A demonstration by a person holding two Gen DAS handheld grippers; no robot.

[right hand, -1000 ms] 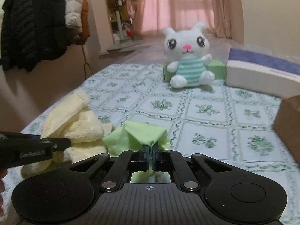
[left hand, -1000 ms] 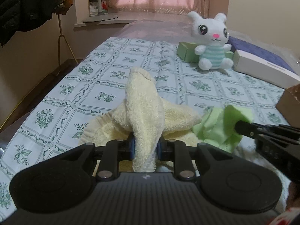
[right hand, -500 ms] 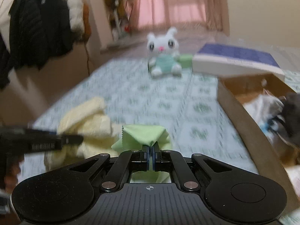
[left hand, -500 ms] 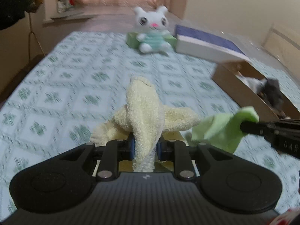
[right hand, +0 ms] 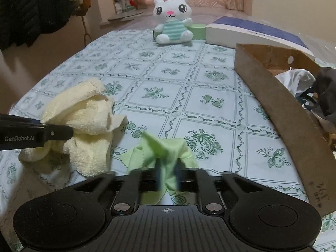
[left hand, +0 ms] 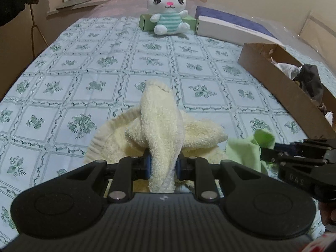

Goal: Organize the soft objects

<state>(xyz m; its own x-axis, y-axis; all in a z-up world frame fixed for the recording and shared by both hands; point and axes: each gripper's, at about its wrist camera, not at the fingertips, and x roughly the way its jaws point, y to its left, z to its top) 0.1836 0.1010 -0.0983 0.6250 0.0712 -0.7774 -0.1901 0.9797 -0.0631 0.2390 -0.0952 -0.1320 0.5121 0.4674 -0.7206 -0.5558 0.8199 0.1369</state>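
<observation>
Floral-patterned bedspread (right hand: 210,105) seen below; cardboard box (right hand: 279,113) at right filled with white and dark cloths (right hand: 323,92). Yellow towel (left hand: 161,126) clamped by left gripper (left hand: 162,166). Green cloth (right hand: 166,153) lying between opening jaws of right gripper (right hand: 168,177), beside box

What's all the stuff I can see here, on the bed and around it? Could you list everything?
towel: one, cream, near edge of the bedspread, pinched in the left hand-held gripper.
cloth: one, light green, right of the towel, between the right hand-held gripper's opening jaws.
plush bunny: one, white with striped teal shirt, far end, sitting upright.
small box: one, green, behind the bunny.
flat box: one, white and navy, far right.
cardboard box: one, brown, right side, holding white and dark fabrics.
bedspread: one, pale blue with green flowers.
jackets: dark and white, hanging at left.
left hand-held gripper: black, shut on the towel.
right hand-held gripper: black, opening.
</observation>
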